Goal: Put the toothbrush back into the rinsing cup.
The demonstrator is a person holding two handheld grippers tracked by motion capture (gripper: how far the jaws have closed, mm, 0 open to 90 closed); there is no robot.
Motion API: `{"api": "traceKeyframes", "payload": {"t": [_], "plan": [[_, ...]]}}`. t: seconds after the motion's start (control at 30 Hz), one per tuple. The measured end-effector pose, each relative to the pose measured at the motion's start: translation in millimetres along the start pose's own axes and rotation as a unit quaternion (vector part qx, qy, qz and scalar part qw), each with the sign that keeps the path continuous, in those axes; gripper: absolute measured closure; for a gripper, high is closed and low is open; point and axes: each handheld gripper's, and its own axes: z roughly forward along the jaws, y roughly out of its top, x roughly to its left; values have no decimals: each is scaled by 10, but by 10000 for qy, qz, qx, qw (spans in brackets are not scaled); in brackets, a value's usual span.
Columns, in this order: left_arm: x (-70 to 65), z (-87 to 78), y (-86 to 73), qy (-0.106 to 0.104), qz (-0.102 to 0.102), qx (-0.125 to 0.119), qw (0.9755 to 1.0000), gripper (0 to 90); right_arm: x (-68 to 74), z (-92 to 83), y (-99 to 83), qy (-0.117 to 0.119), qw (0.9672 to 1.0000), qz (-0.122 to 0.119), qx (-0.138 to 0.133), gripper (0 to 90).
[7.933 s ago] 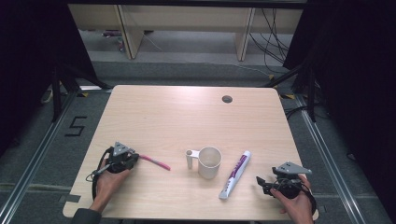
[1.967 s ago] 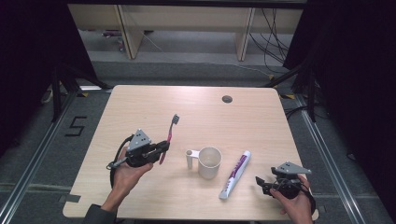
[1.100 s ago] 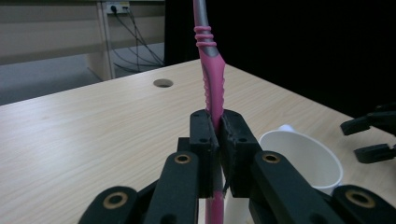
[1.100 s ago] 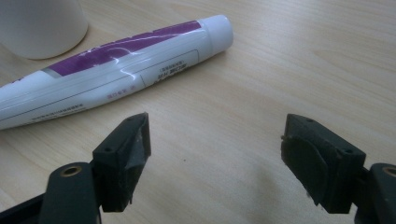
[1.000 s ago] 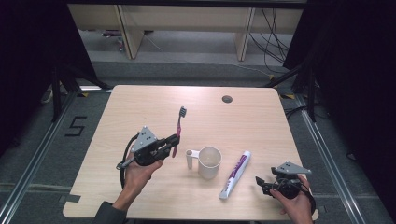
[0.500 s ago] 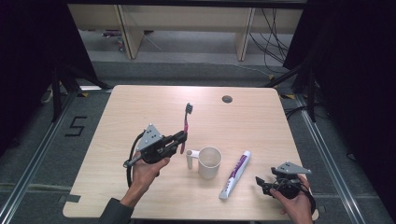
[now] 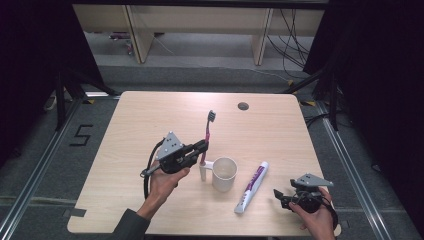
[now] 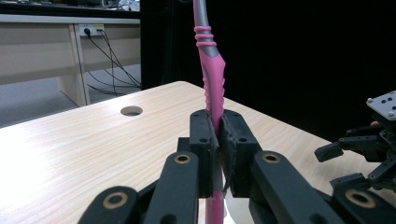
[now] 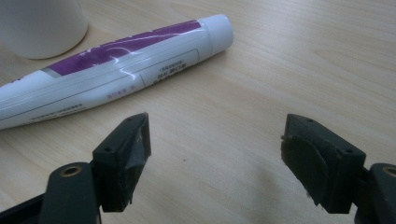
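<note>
L gripper (image 7: 200, 150) jaws clamp a pink toothbrush (image 7: 207, 137) low on its handle, upright w/ bristles on top, just left of a white mug (image 7: 223, 173). Pickup looks done; dropping it into the mug is left. R gripper (image 7: 284, 196) rests near the counter (image 7: 140, 120) edge, jaws wide apart, empty. Toothpaste tube (image 7: 252, 186) lies btwn mug and R gripper, not blocking the way.
</note>
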Motion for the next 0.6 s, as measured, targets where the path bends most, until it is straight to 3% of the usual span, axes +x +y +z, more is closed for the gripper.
{"api": "traceKeyframes", "payload": {"t": [0.07,0.1,0.2,0.3,0.6], "plan": [[16,16,-11,-35,27,2,10000,831,-14,13,0,25,9999,-133,-71,250],[19,20,-18,-16,20,12,10000,831,2,-4,0,-50,10000,-29,8,250],[32,27,-50,12,1,50,10000,831,-16,15,0,35,9999,-138,-79,250],[51,33,-80,18,19,68,10000,831,3,-4,0,-48,10000,-32,11,250],[65,27,-179,66,28,8,10000,830,-8,7,-1,-20,9999,-131,-42,250]]}}
